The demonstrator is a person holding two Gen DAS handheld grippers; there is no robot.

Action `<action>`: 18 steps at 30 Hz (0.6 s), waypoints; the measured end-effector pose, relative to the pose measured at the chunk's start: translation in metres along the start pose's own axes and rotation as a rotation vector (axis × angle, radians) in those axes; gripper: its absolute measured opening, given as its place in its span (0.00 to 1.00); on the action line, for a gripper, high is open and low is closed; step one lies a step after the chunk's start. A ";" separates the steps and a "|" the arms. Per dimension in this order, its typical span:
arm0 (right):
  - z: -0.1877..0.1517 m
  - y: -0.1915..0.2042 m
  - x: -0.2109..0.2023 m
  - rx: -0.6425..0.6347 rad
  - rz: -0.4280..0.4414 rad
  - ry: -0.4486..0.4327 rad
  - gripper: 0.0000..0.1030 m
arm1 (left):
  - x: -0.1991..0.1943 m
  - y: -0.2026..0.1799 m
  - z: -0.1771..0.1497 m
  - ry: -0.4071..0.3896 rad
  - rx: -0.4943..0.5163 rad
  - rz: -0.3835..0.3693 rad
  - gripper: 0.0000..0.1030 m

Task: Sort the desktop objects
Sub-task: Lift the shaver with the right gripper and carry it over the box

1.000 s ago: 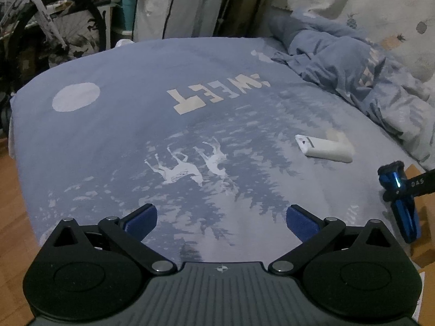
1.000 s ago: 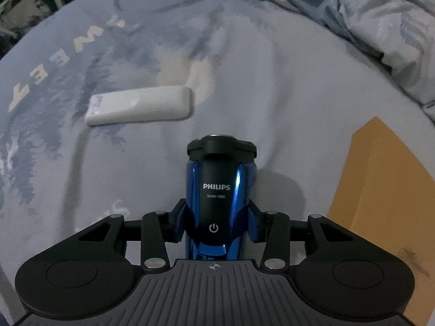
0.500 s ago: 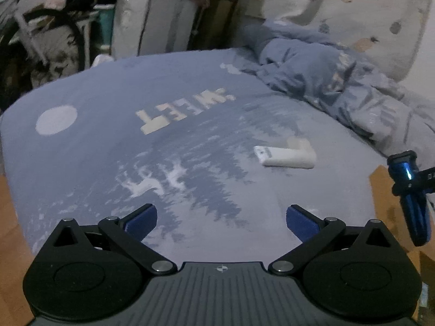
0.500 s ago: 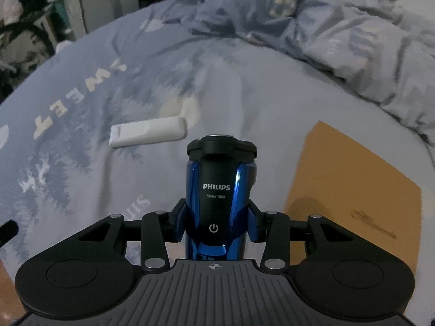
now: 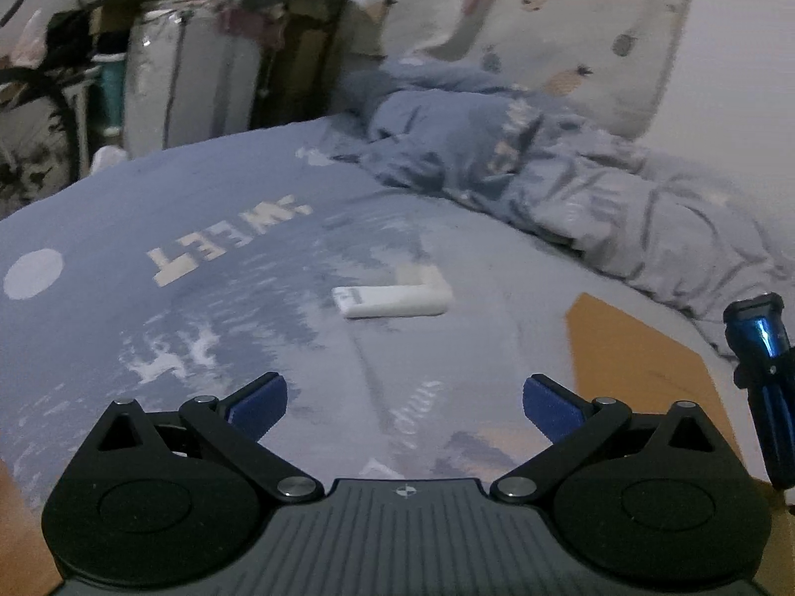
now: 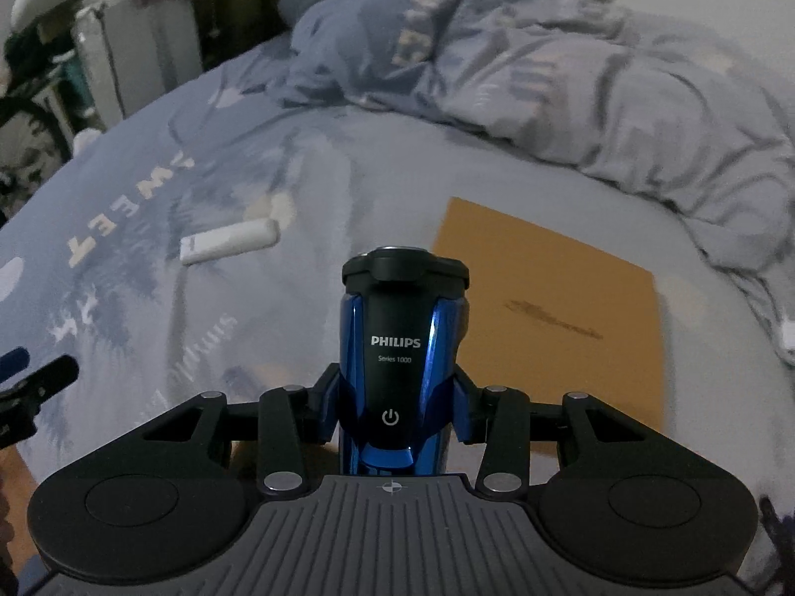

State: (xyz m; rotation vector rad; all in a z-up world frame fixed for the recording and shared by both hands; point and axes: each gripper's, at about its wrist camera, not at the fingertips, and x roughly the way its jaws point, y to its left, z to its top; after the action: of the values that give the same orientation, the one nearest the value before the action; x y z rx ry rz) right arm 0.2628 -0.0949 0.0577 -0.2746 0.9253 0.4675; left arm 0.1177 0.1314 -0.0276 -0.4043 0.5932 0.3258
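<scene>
My right gripper (image 6: 397, 397) is shut on a blue and black Philips shaver (image 6: 402, 342), held above the bed near the front edge of a flat orange-brown box (image 6: 556, 288). The shaver (image 5: 760, 362) also shows at the right edge of the left wrist view. A white remote-like stick (image 6: 228, 243) lies on the bedsheet to the left; it shows ahead in the left wrist view (image 5: 392, 300). My left gripper (image 5: 405, 400) is open and empty above the sheet, with the orange-brown box (image 5: 631, 362) to its right.
A crumpled blue-grey duvet (image 5: 546, 174) lies along the back right of the bed. The blue sheet (image 5: 149, 208) has the printed word SWEET. Storage bags and a bicycle (image 5: 35, 114) stand beyond the bed's far left edge.
Both grippers have pulled back and turned right. The orange-brown box now shows fully in the right wrist view and has entered the left wrist view. The remote looks farther away.
</scene>
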 end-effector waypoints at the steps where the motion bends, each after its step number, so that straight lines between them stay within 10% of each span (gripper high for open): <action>1: -0.006 -0.003 -0.006 0.007 -0.006 -0.003 0.45 | -0.002 -0.005 -0.001 -0.004 0.010 -0.008 1.00; 18: -0.105 -0.037 -0.057 0.118 -0.038 -0.030 0.45 | -0.022 -0.075 -0.037 -0.034 0.232 -0.121 1.00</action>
State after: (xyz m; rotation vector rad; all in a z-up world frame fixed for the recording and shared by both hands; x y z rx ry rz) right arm 0.1779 -0.1863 0.0446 -0.1775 0.9131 0.3792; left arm 0.1139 0.0449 -0.0218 -0.2097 0.5637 0.1456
